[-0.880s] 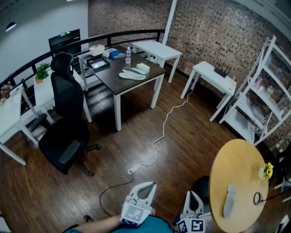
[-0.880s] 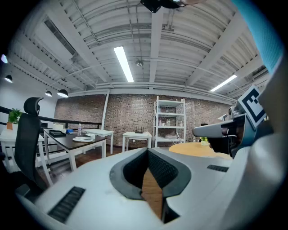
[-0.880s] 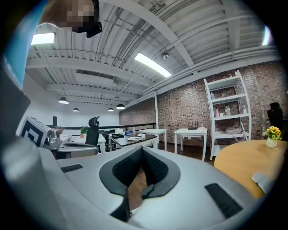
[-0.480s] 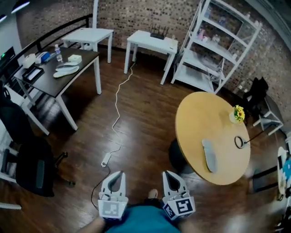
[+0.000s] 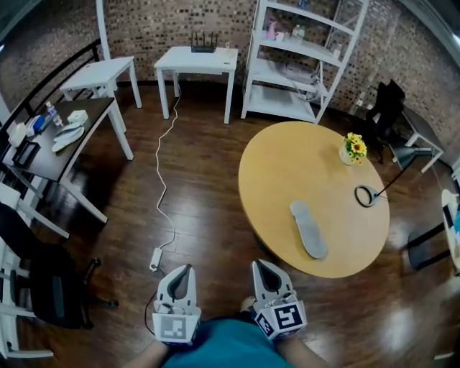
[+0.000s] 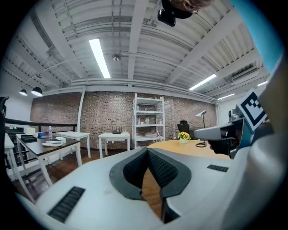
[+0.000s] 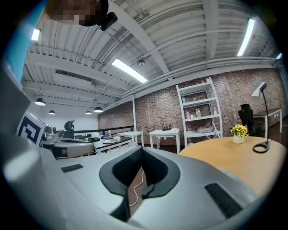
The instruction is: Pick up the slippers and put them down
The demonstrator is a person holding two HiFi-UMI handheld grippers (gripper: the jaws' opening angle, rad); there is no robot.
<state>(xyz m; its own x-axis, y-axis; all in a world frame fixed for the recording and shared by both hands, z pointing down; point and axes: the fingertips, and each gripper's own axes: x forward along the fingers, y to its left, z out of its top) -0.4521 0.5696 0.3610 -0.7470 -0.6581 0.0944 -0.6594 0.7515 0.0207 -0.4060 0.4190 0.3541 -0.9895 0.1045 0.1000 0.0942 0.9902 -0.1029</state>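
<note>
The left gripper (image 5: 181, 277) and right gripper (image 5: 263, 273) were shut and empty at bottom centre. Taking the grey slipper (image 5: 309, 228) on the round table (image 5: 287, 165), centre right, likely meant opening the jaws first, then closing across its narrow width.

Open tabletop (image 5: 287, 165) around the slipper (image 5: 308, 228); flower pot (image 5: 353, 149) and lamp (image 5: 387, 186) well apart.

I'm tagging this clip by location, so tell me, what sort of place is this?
Most likely an office or studio space: a dark desk with a black office chair nearby, a white shelving unit, and an exposed brick wall behind.
</note>
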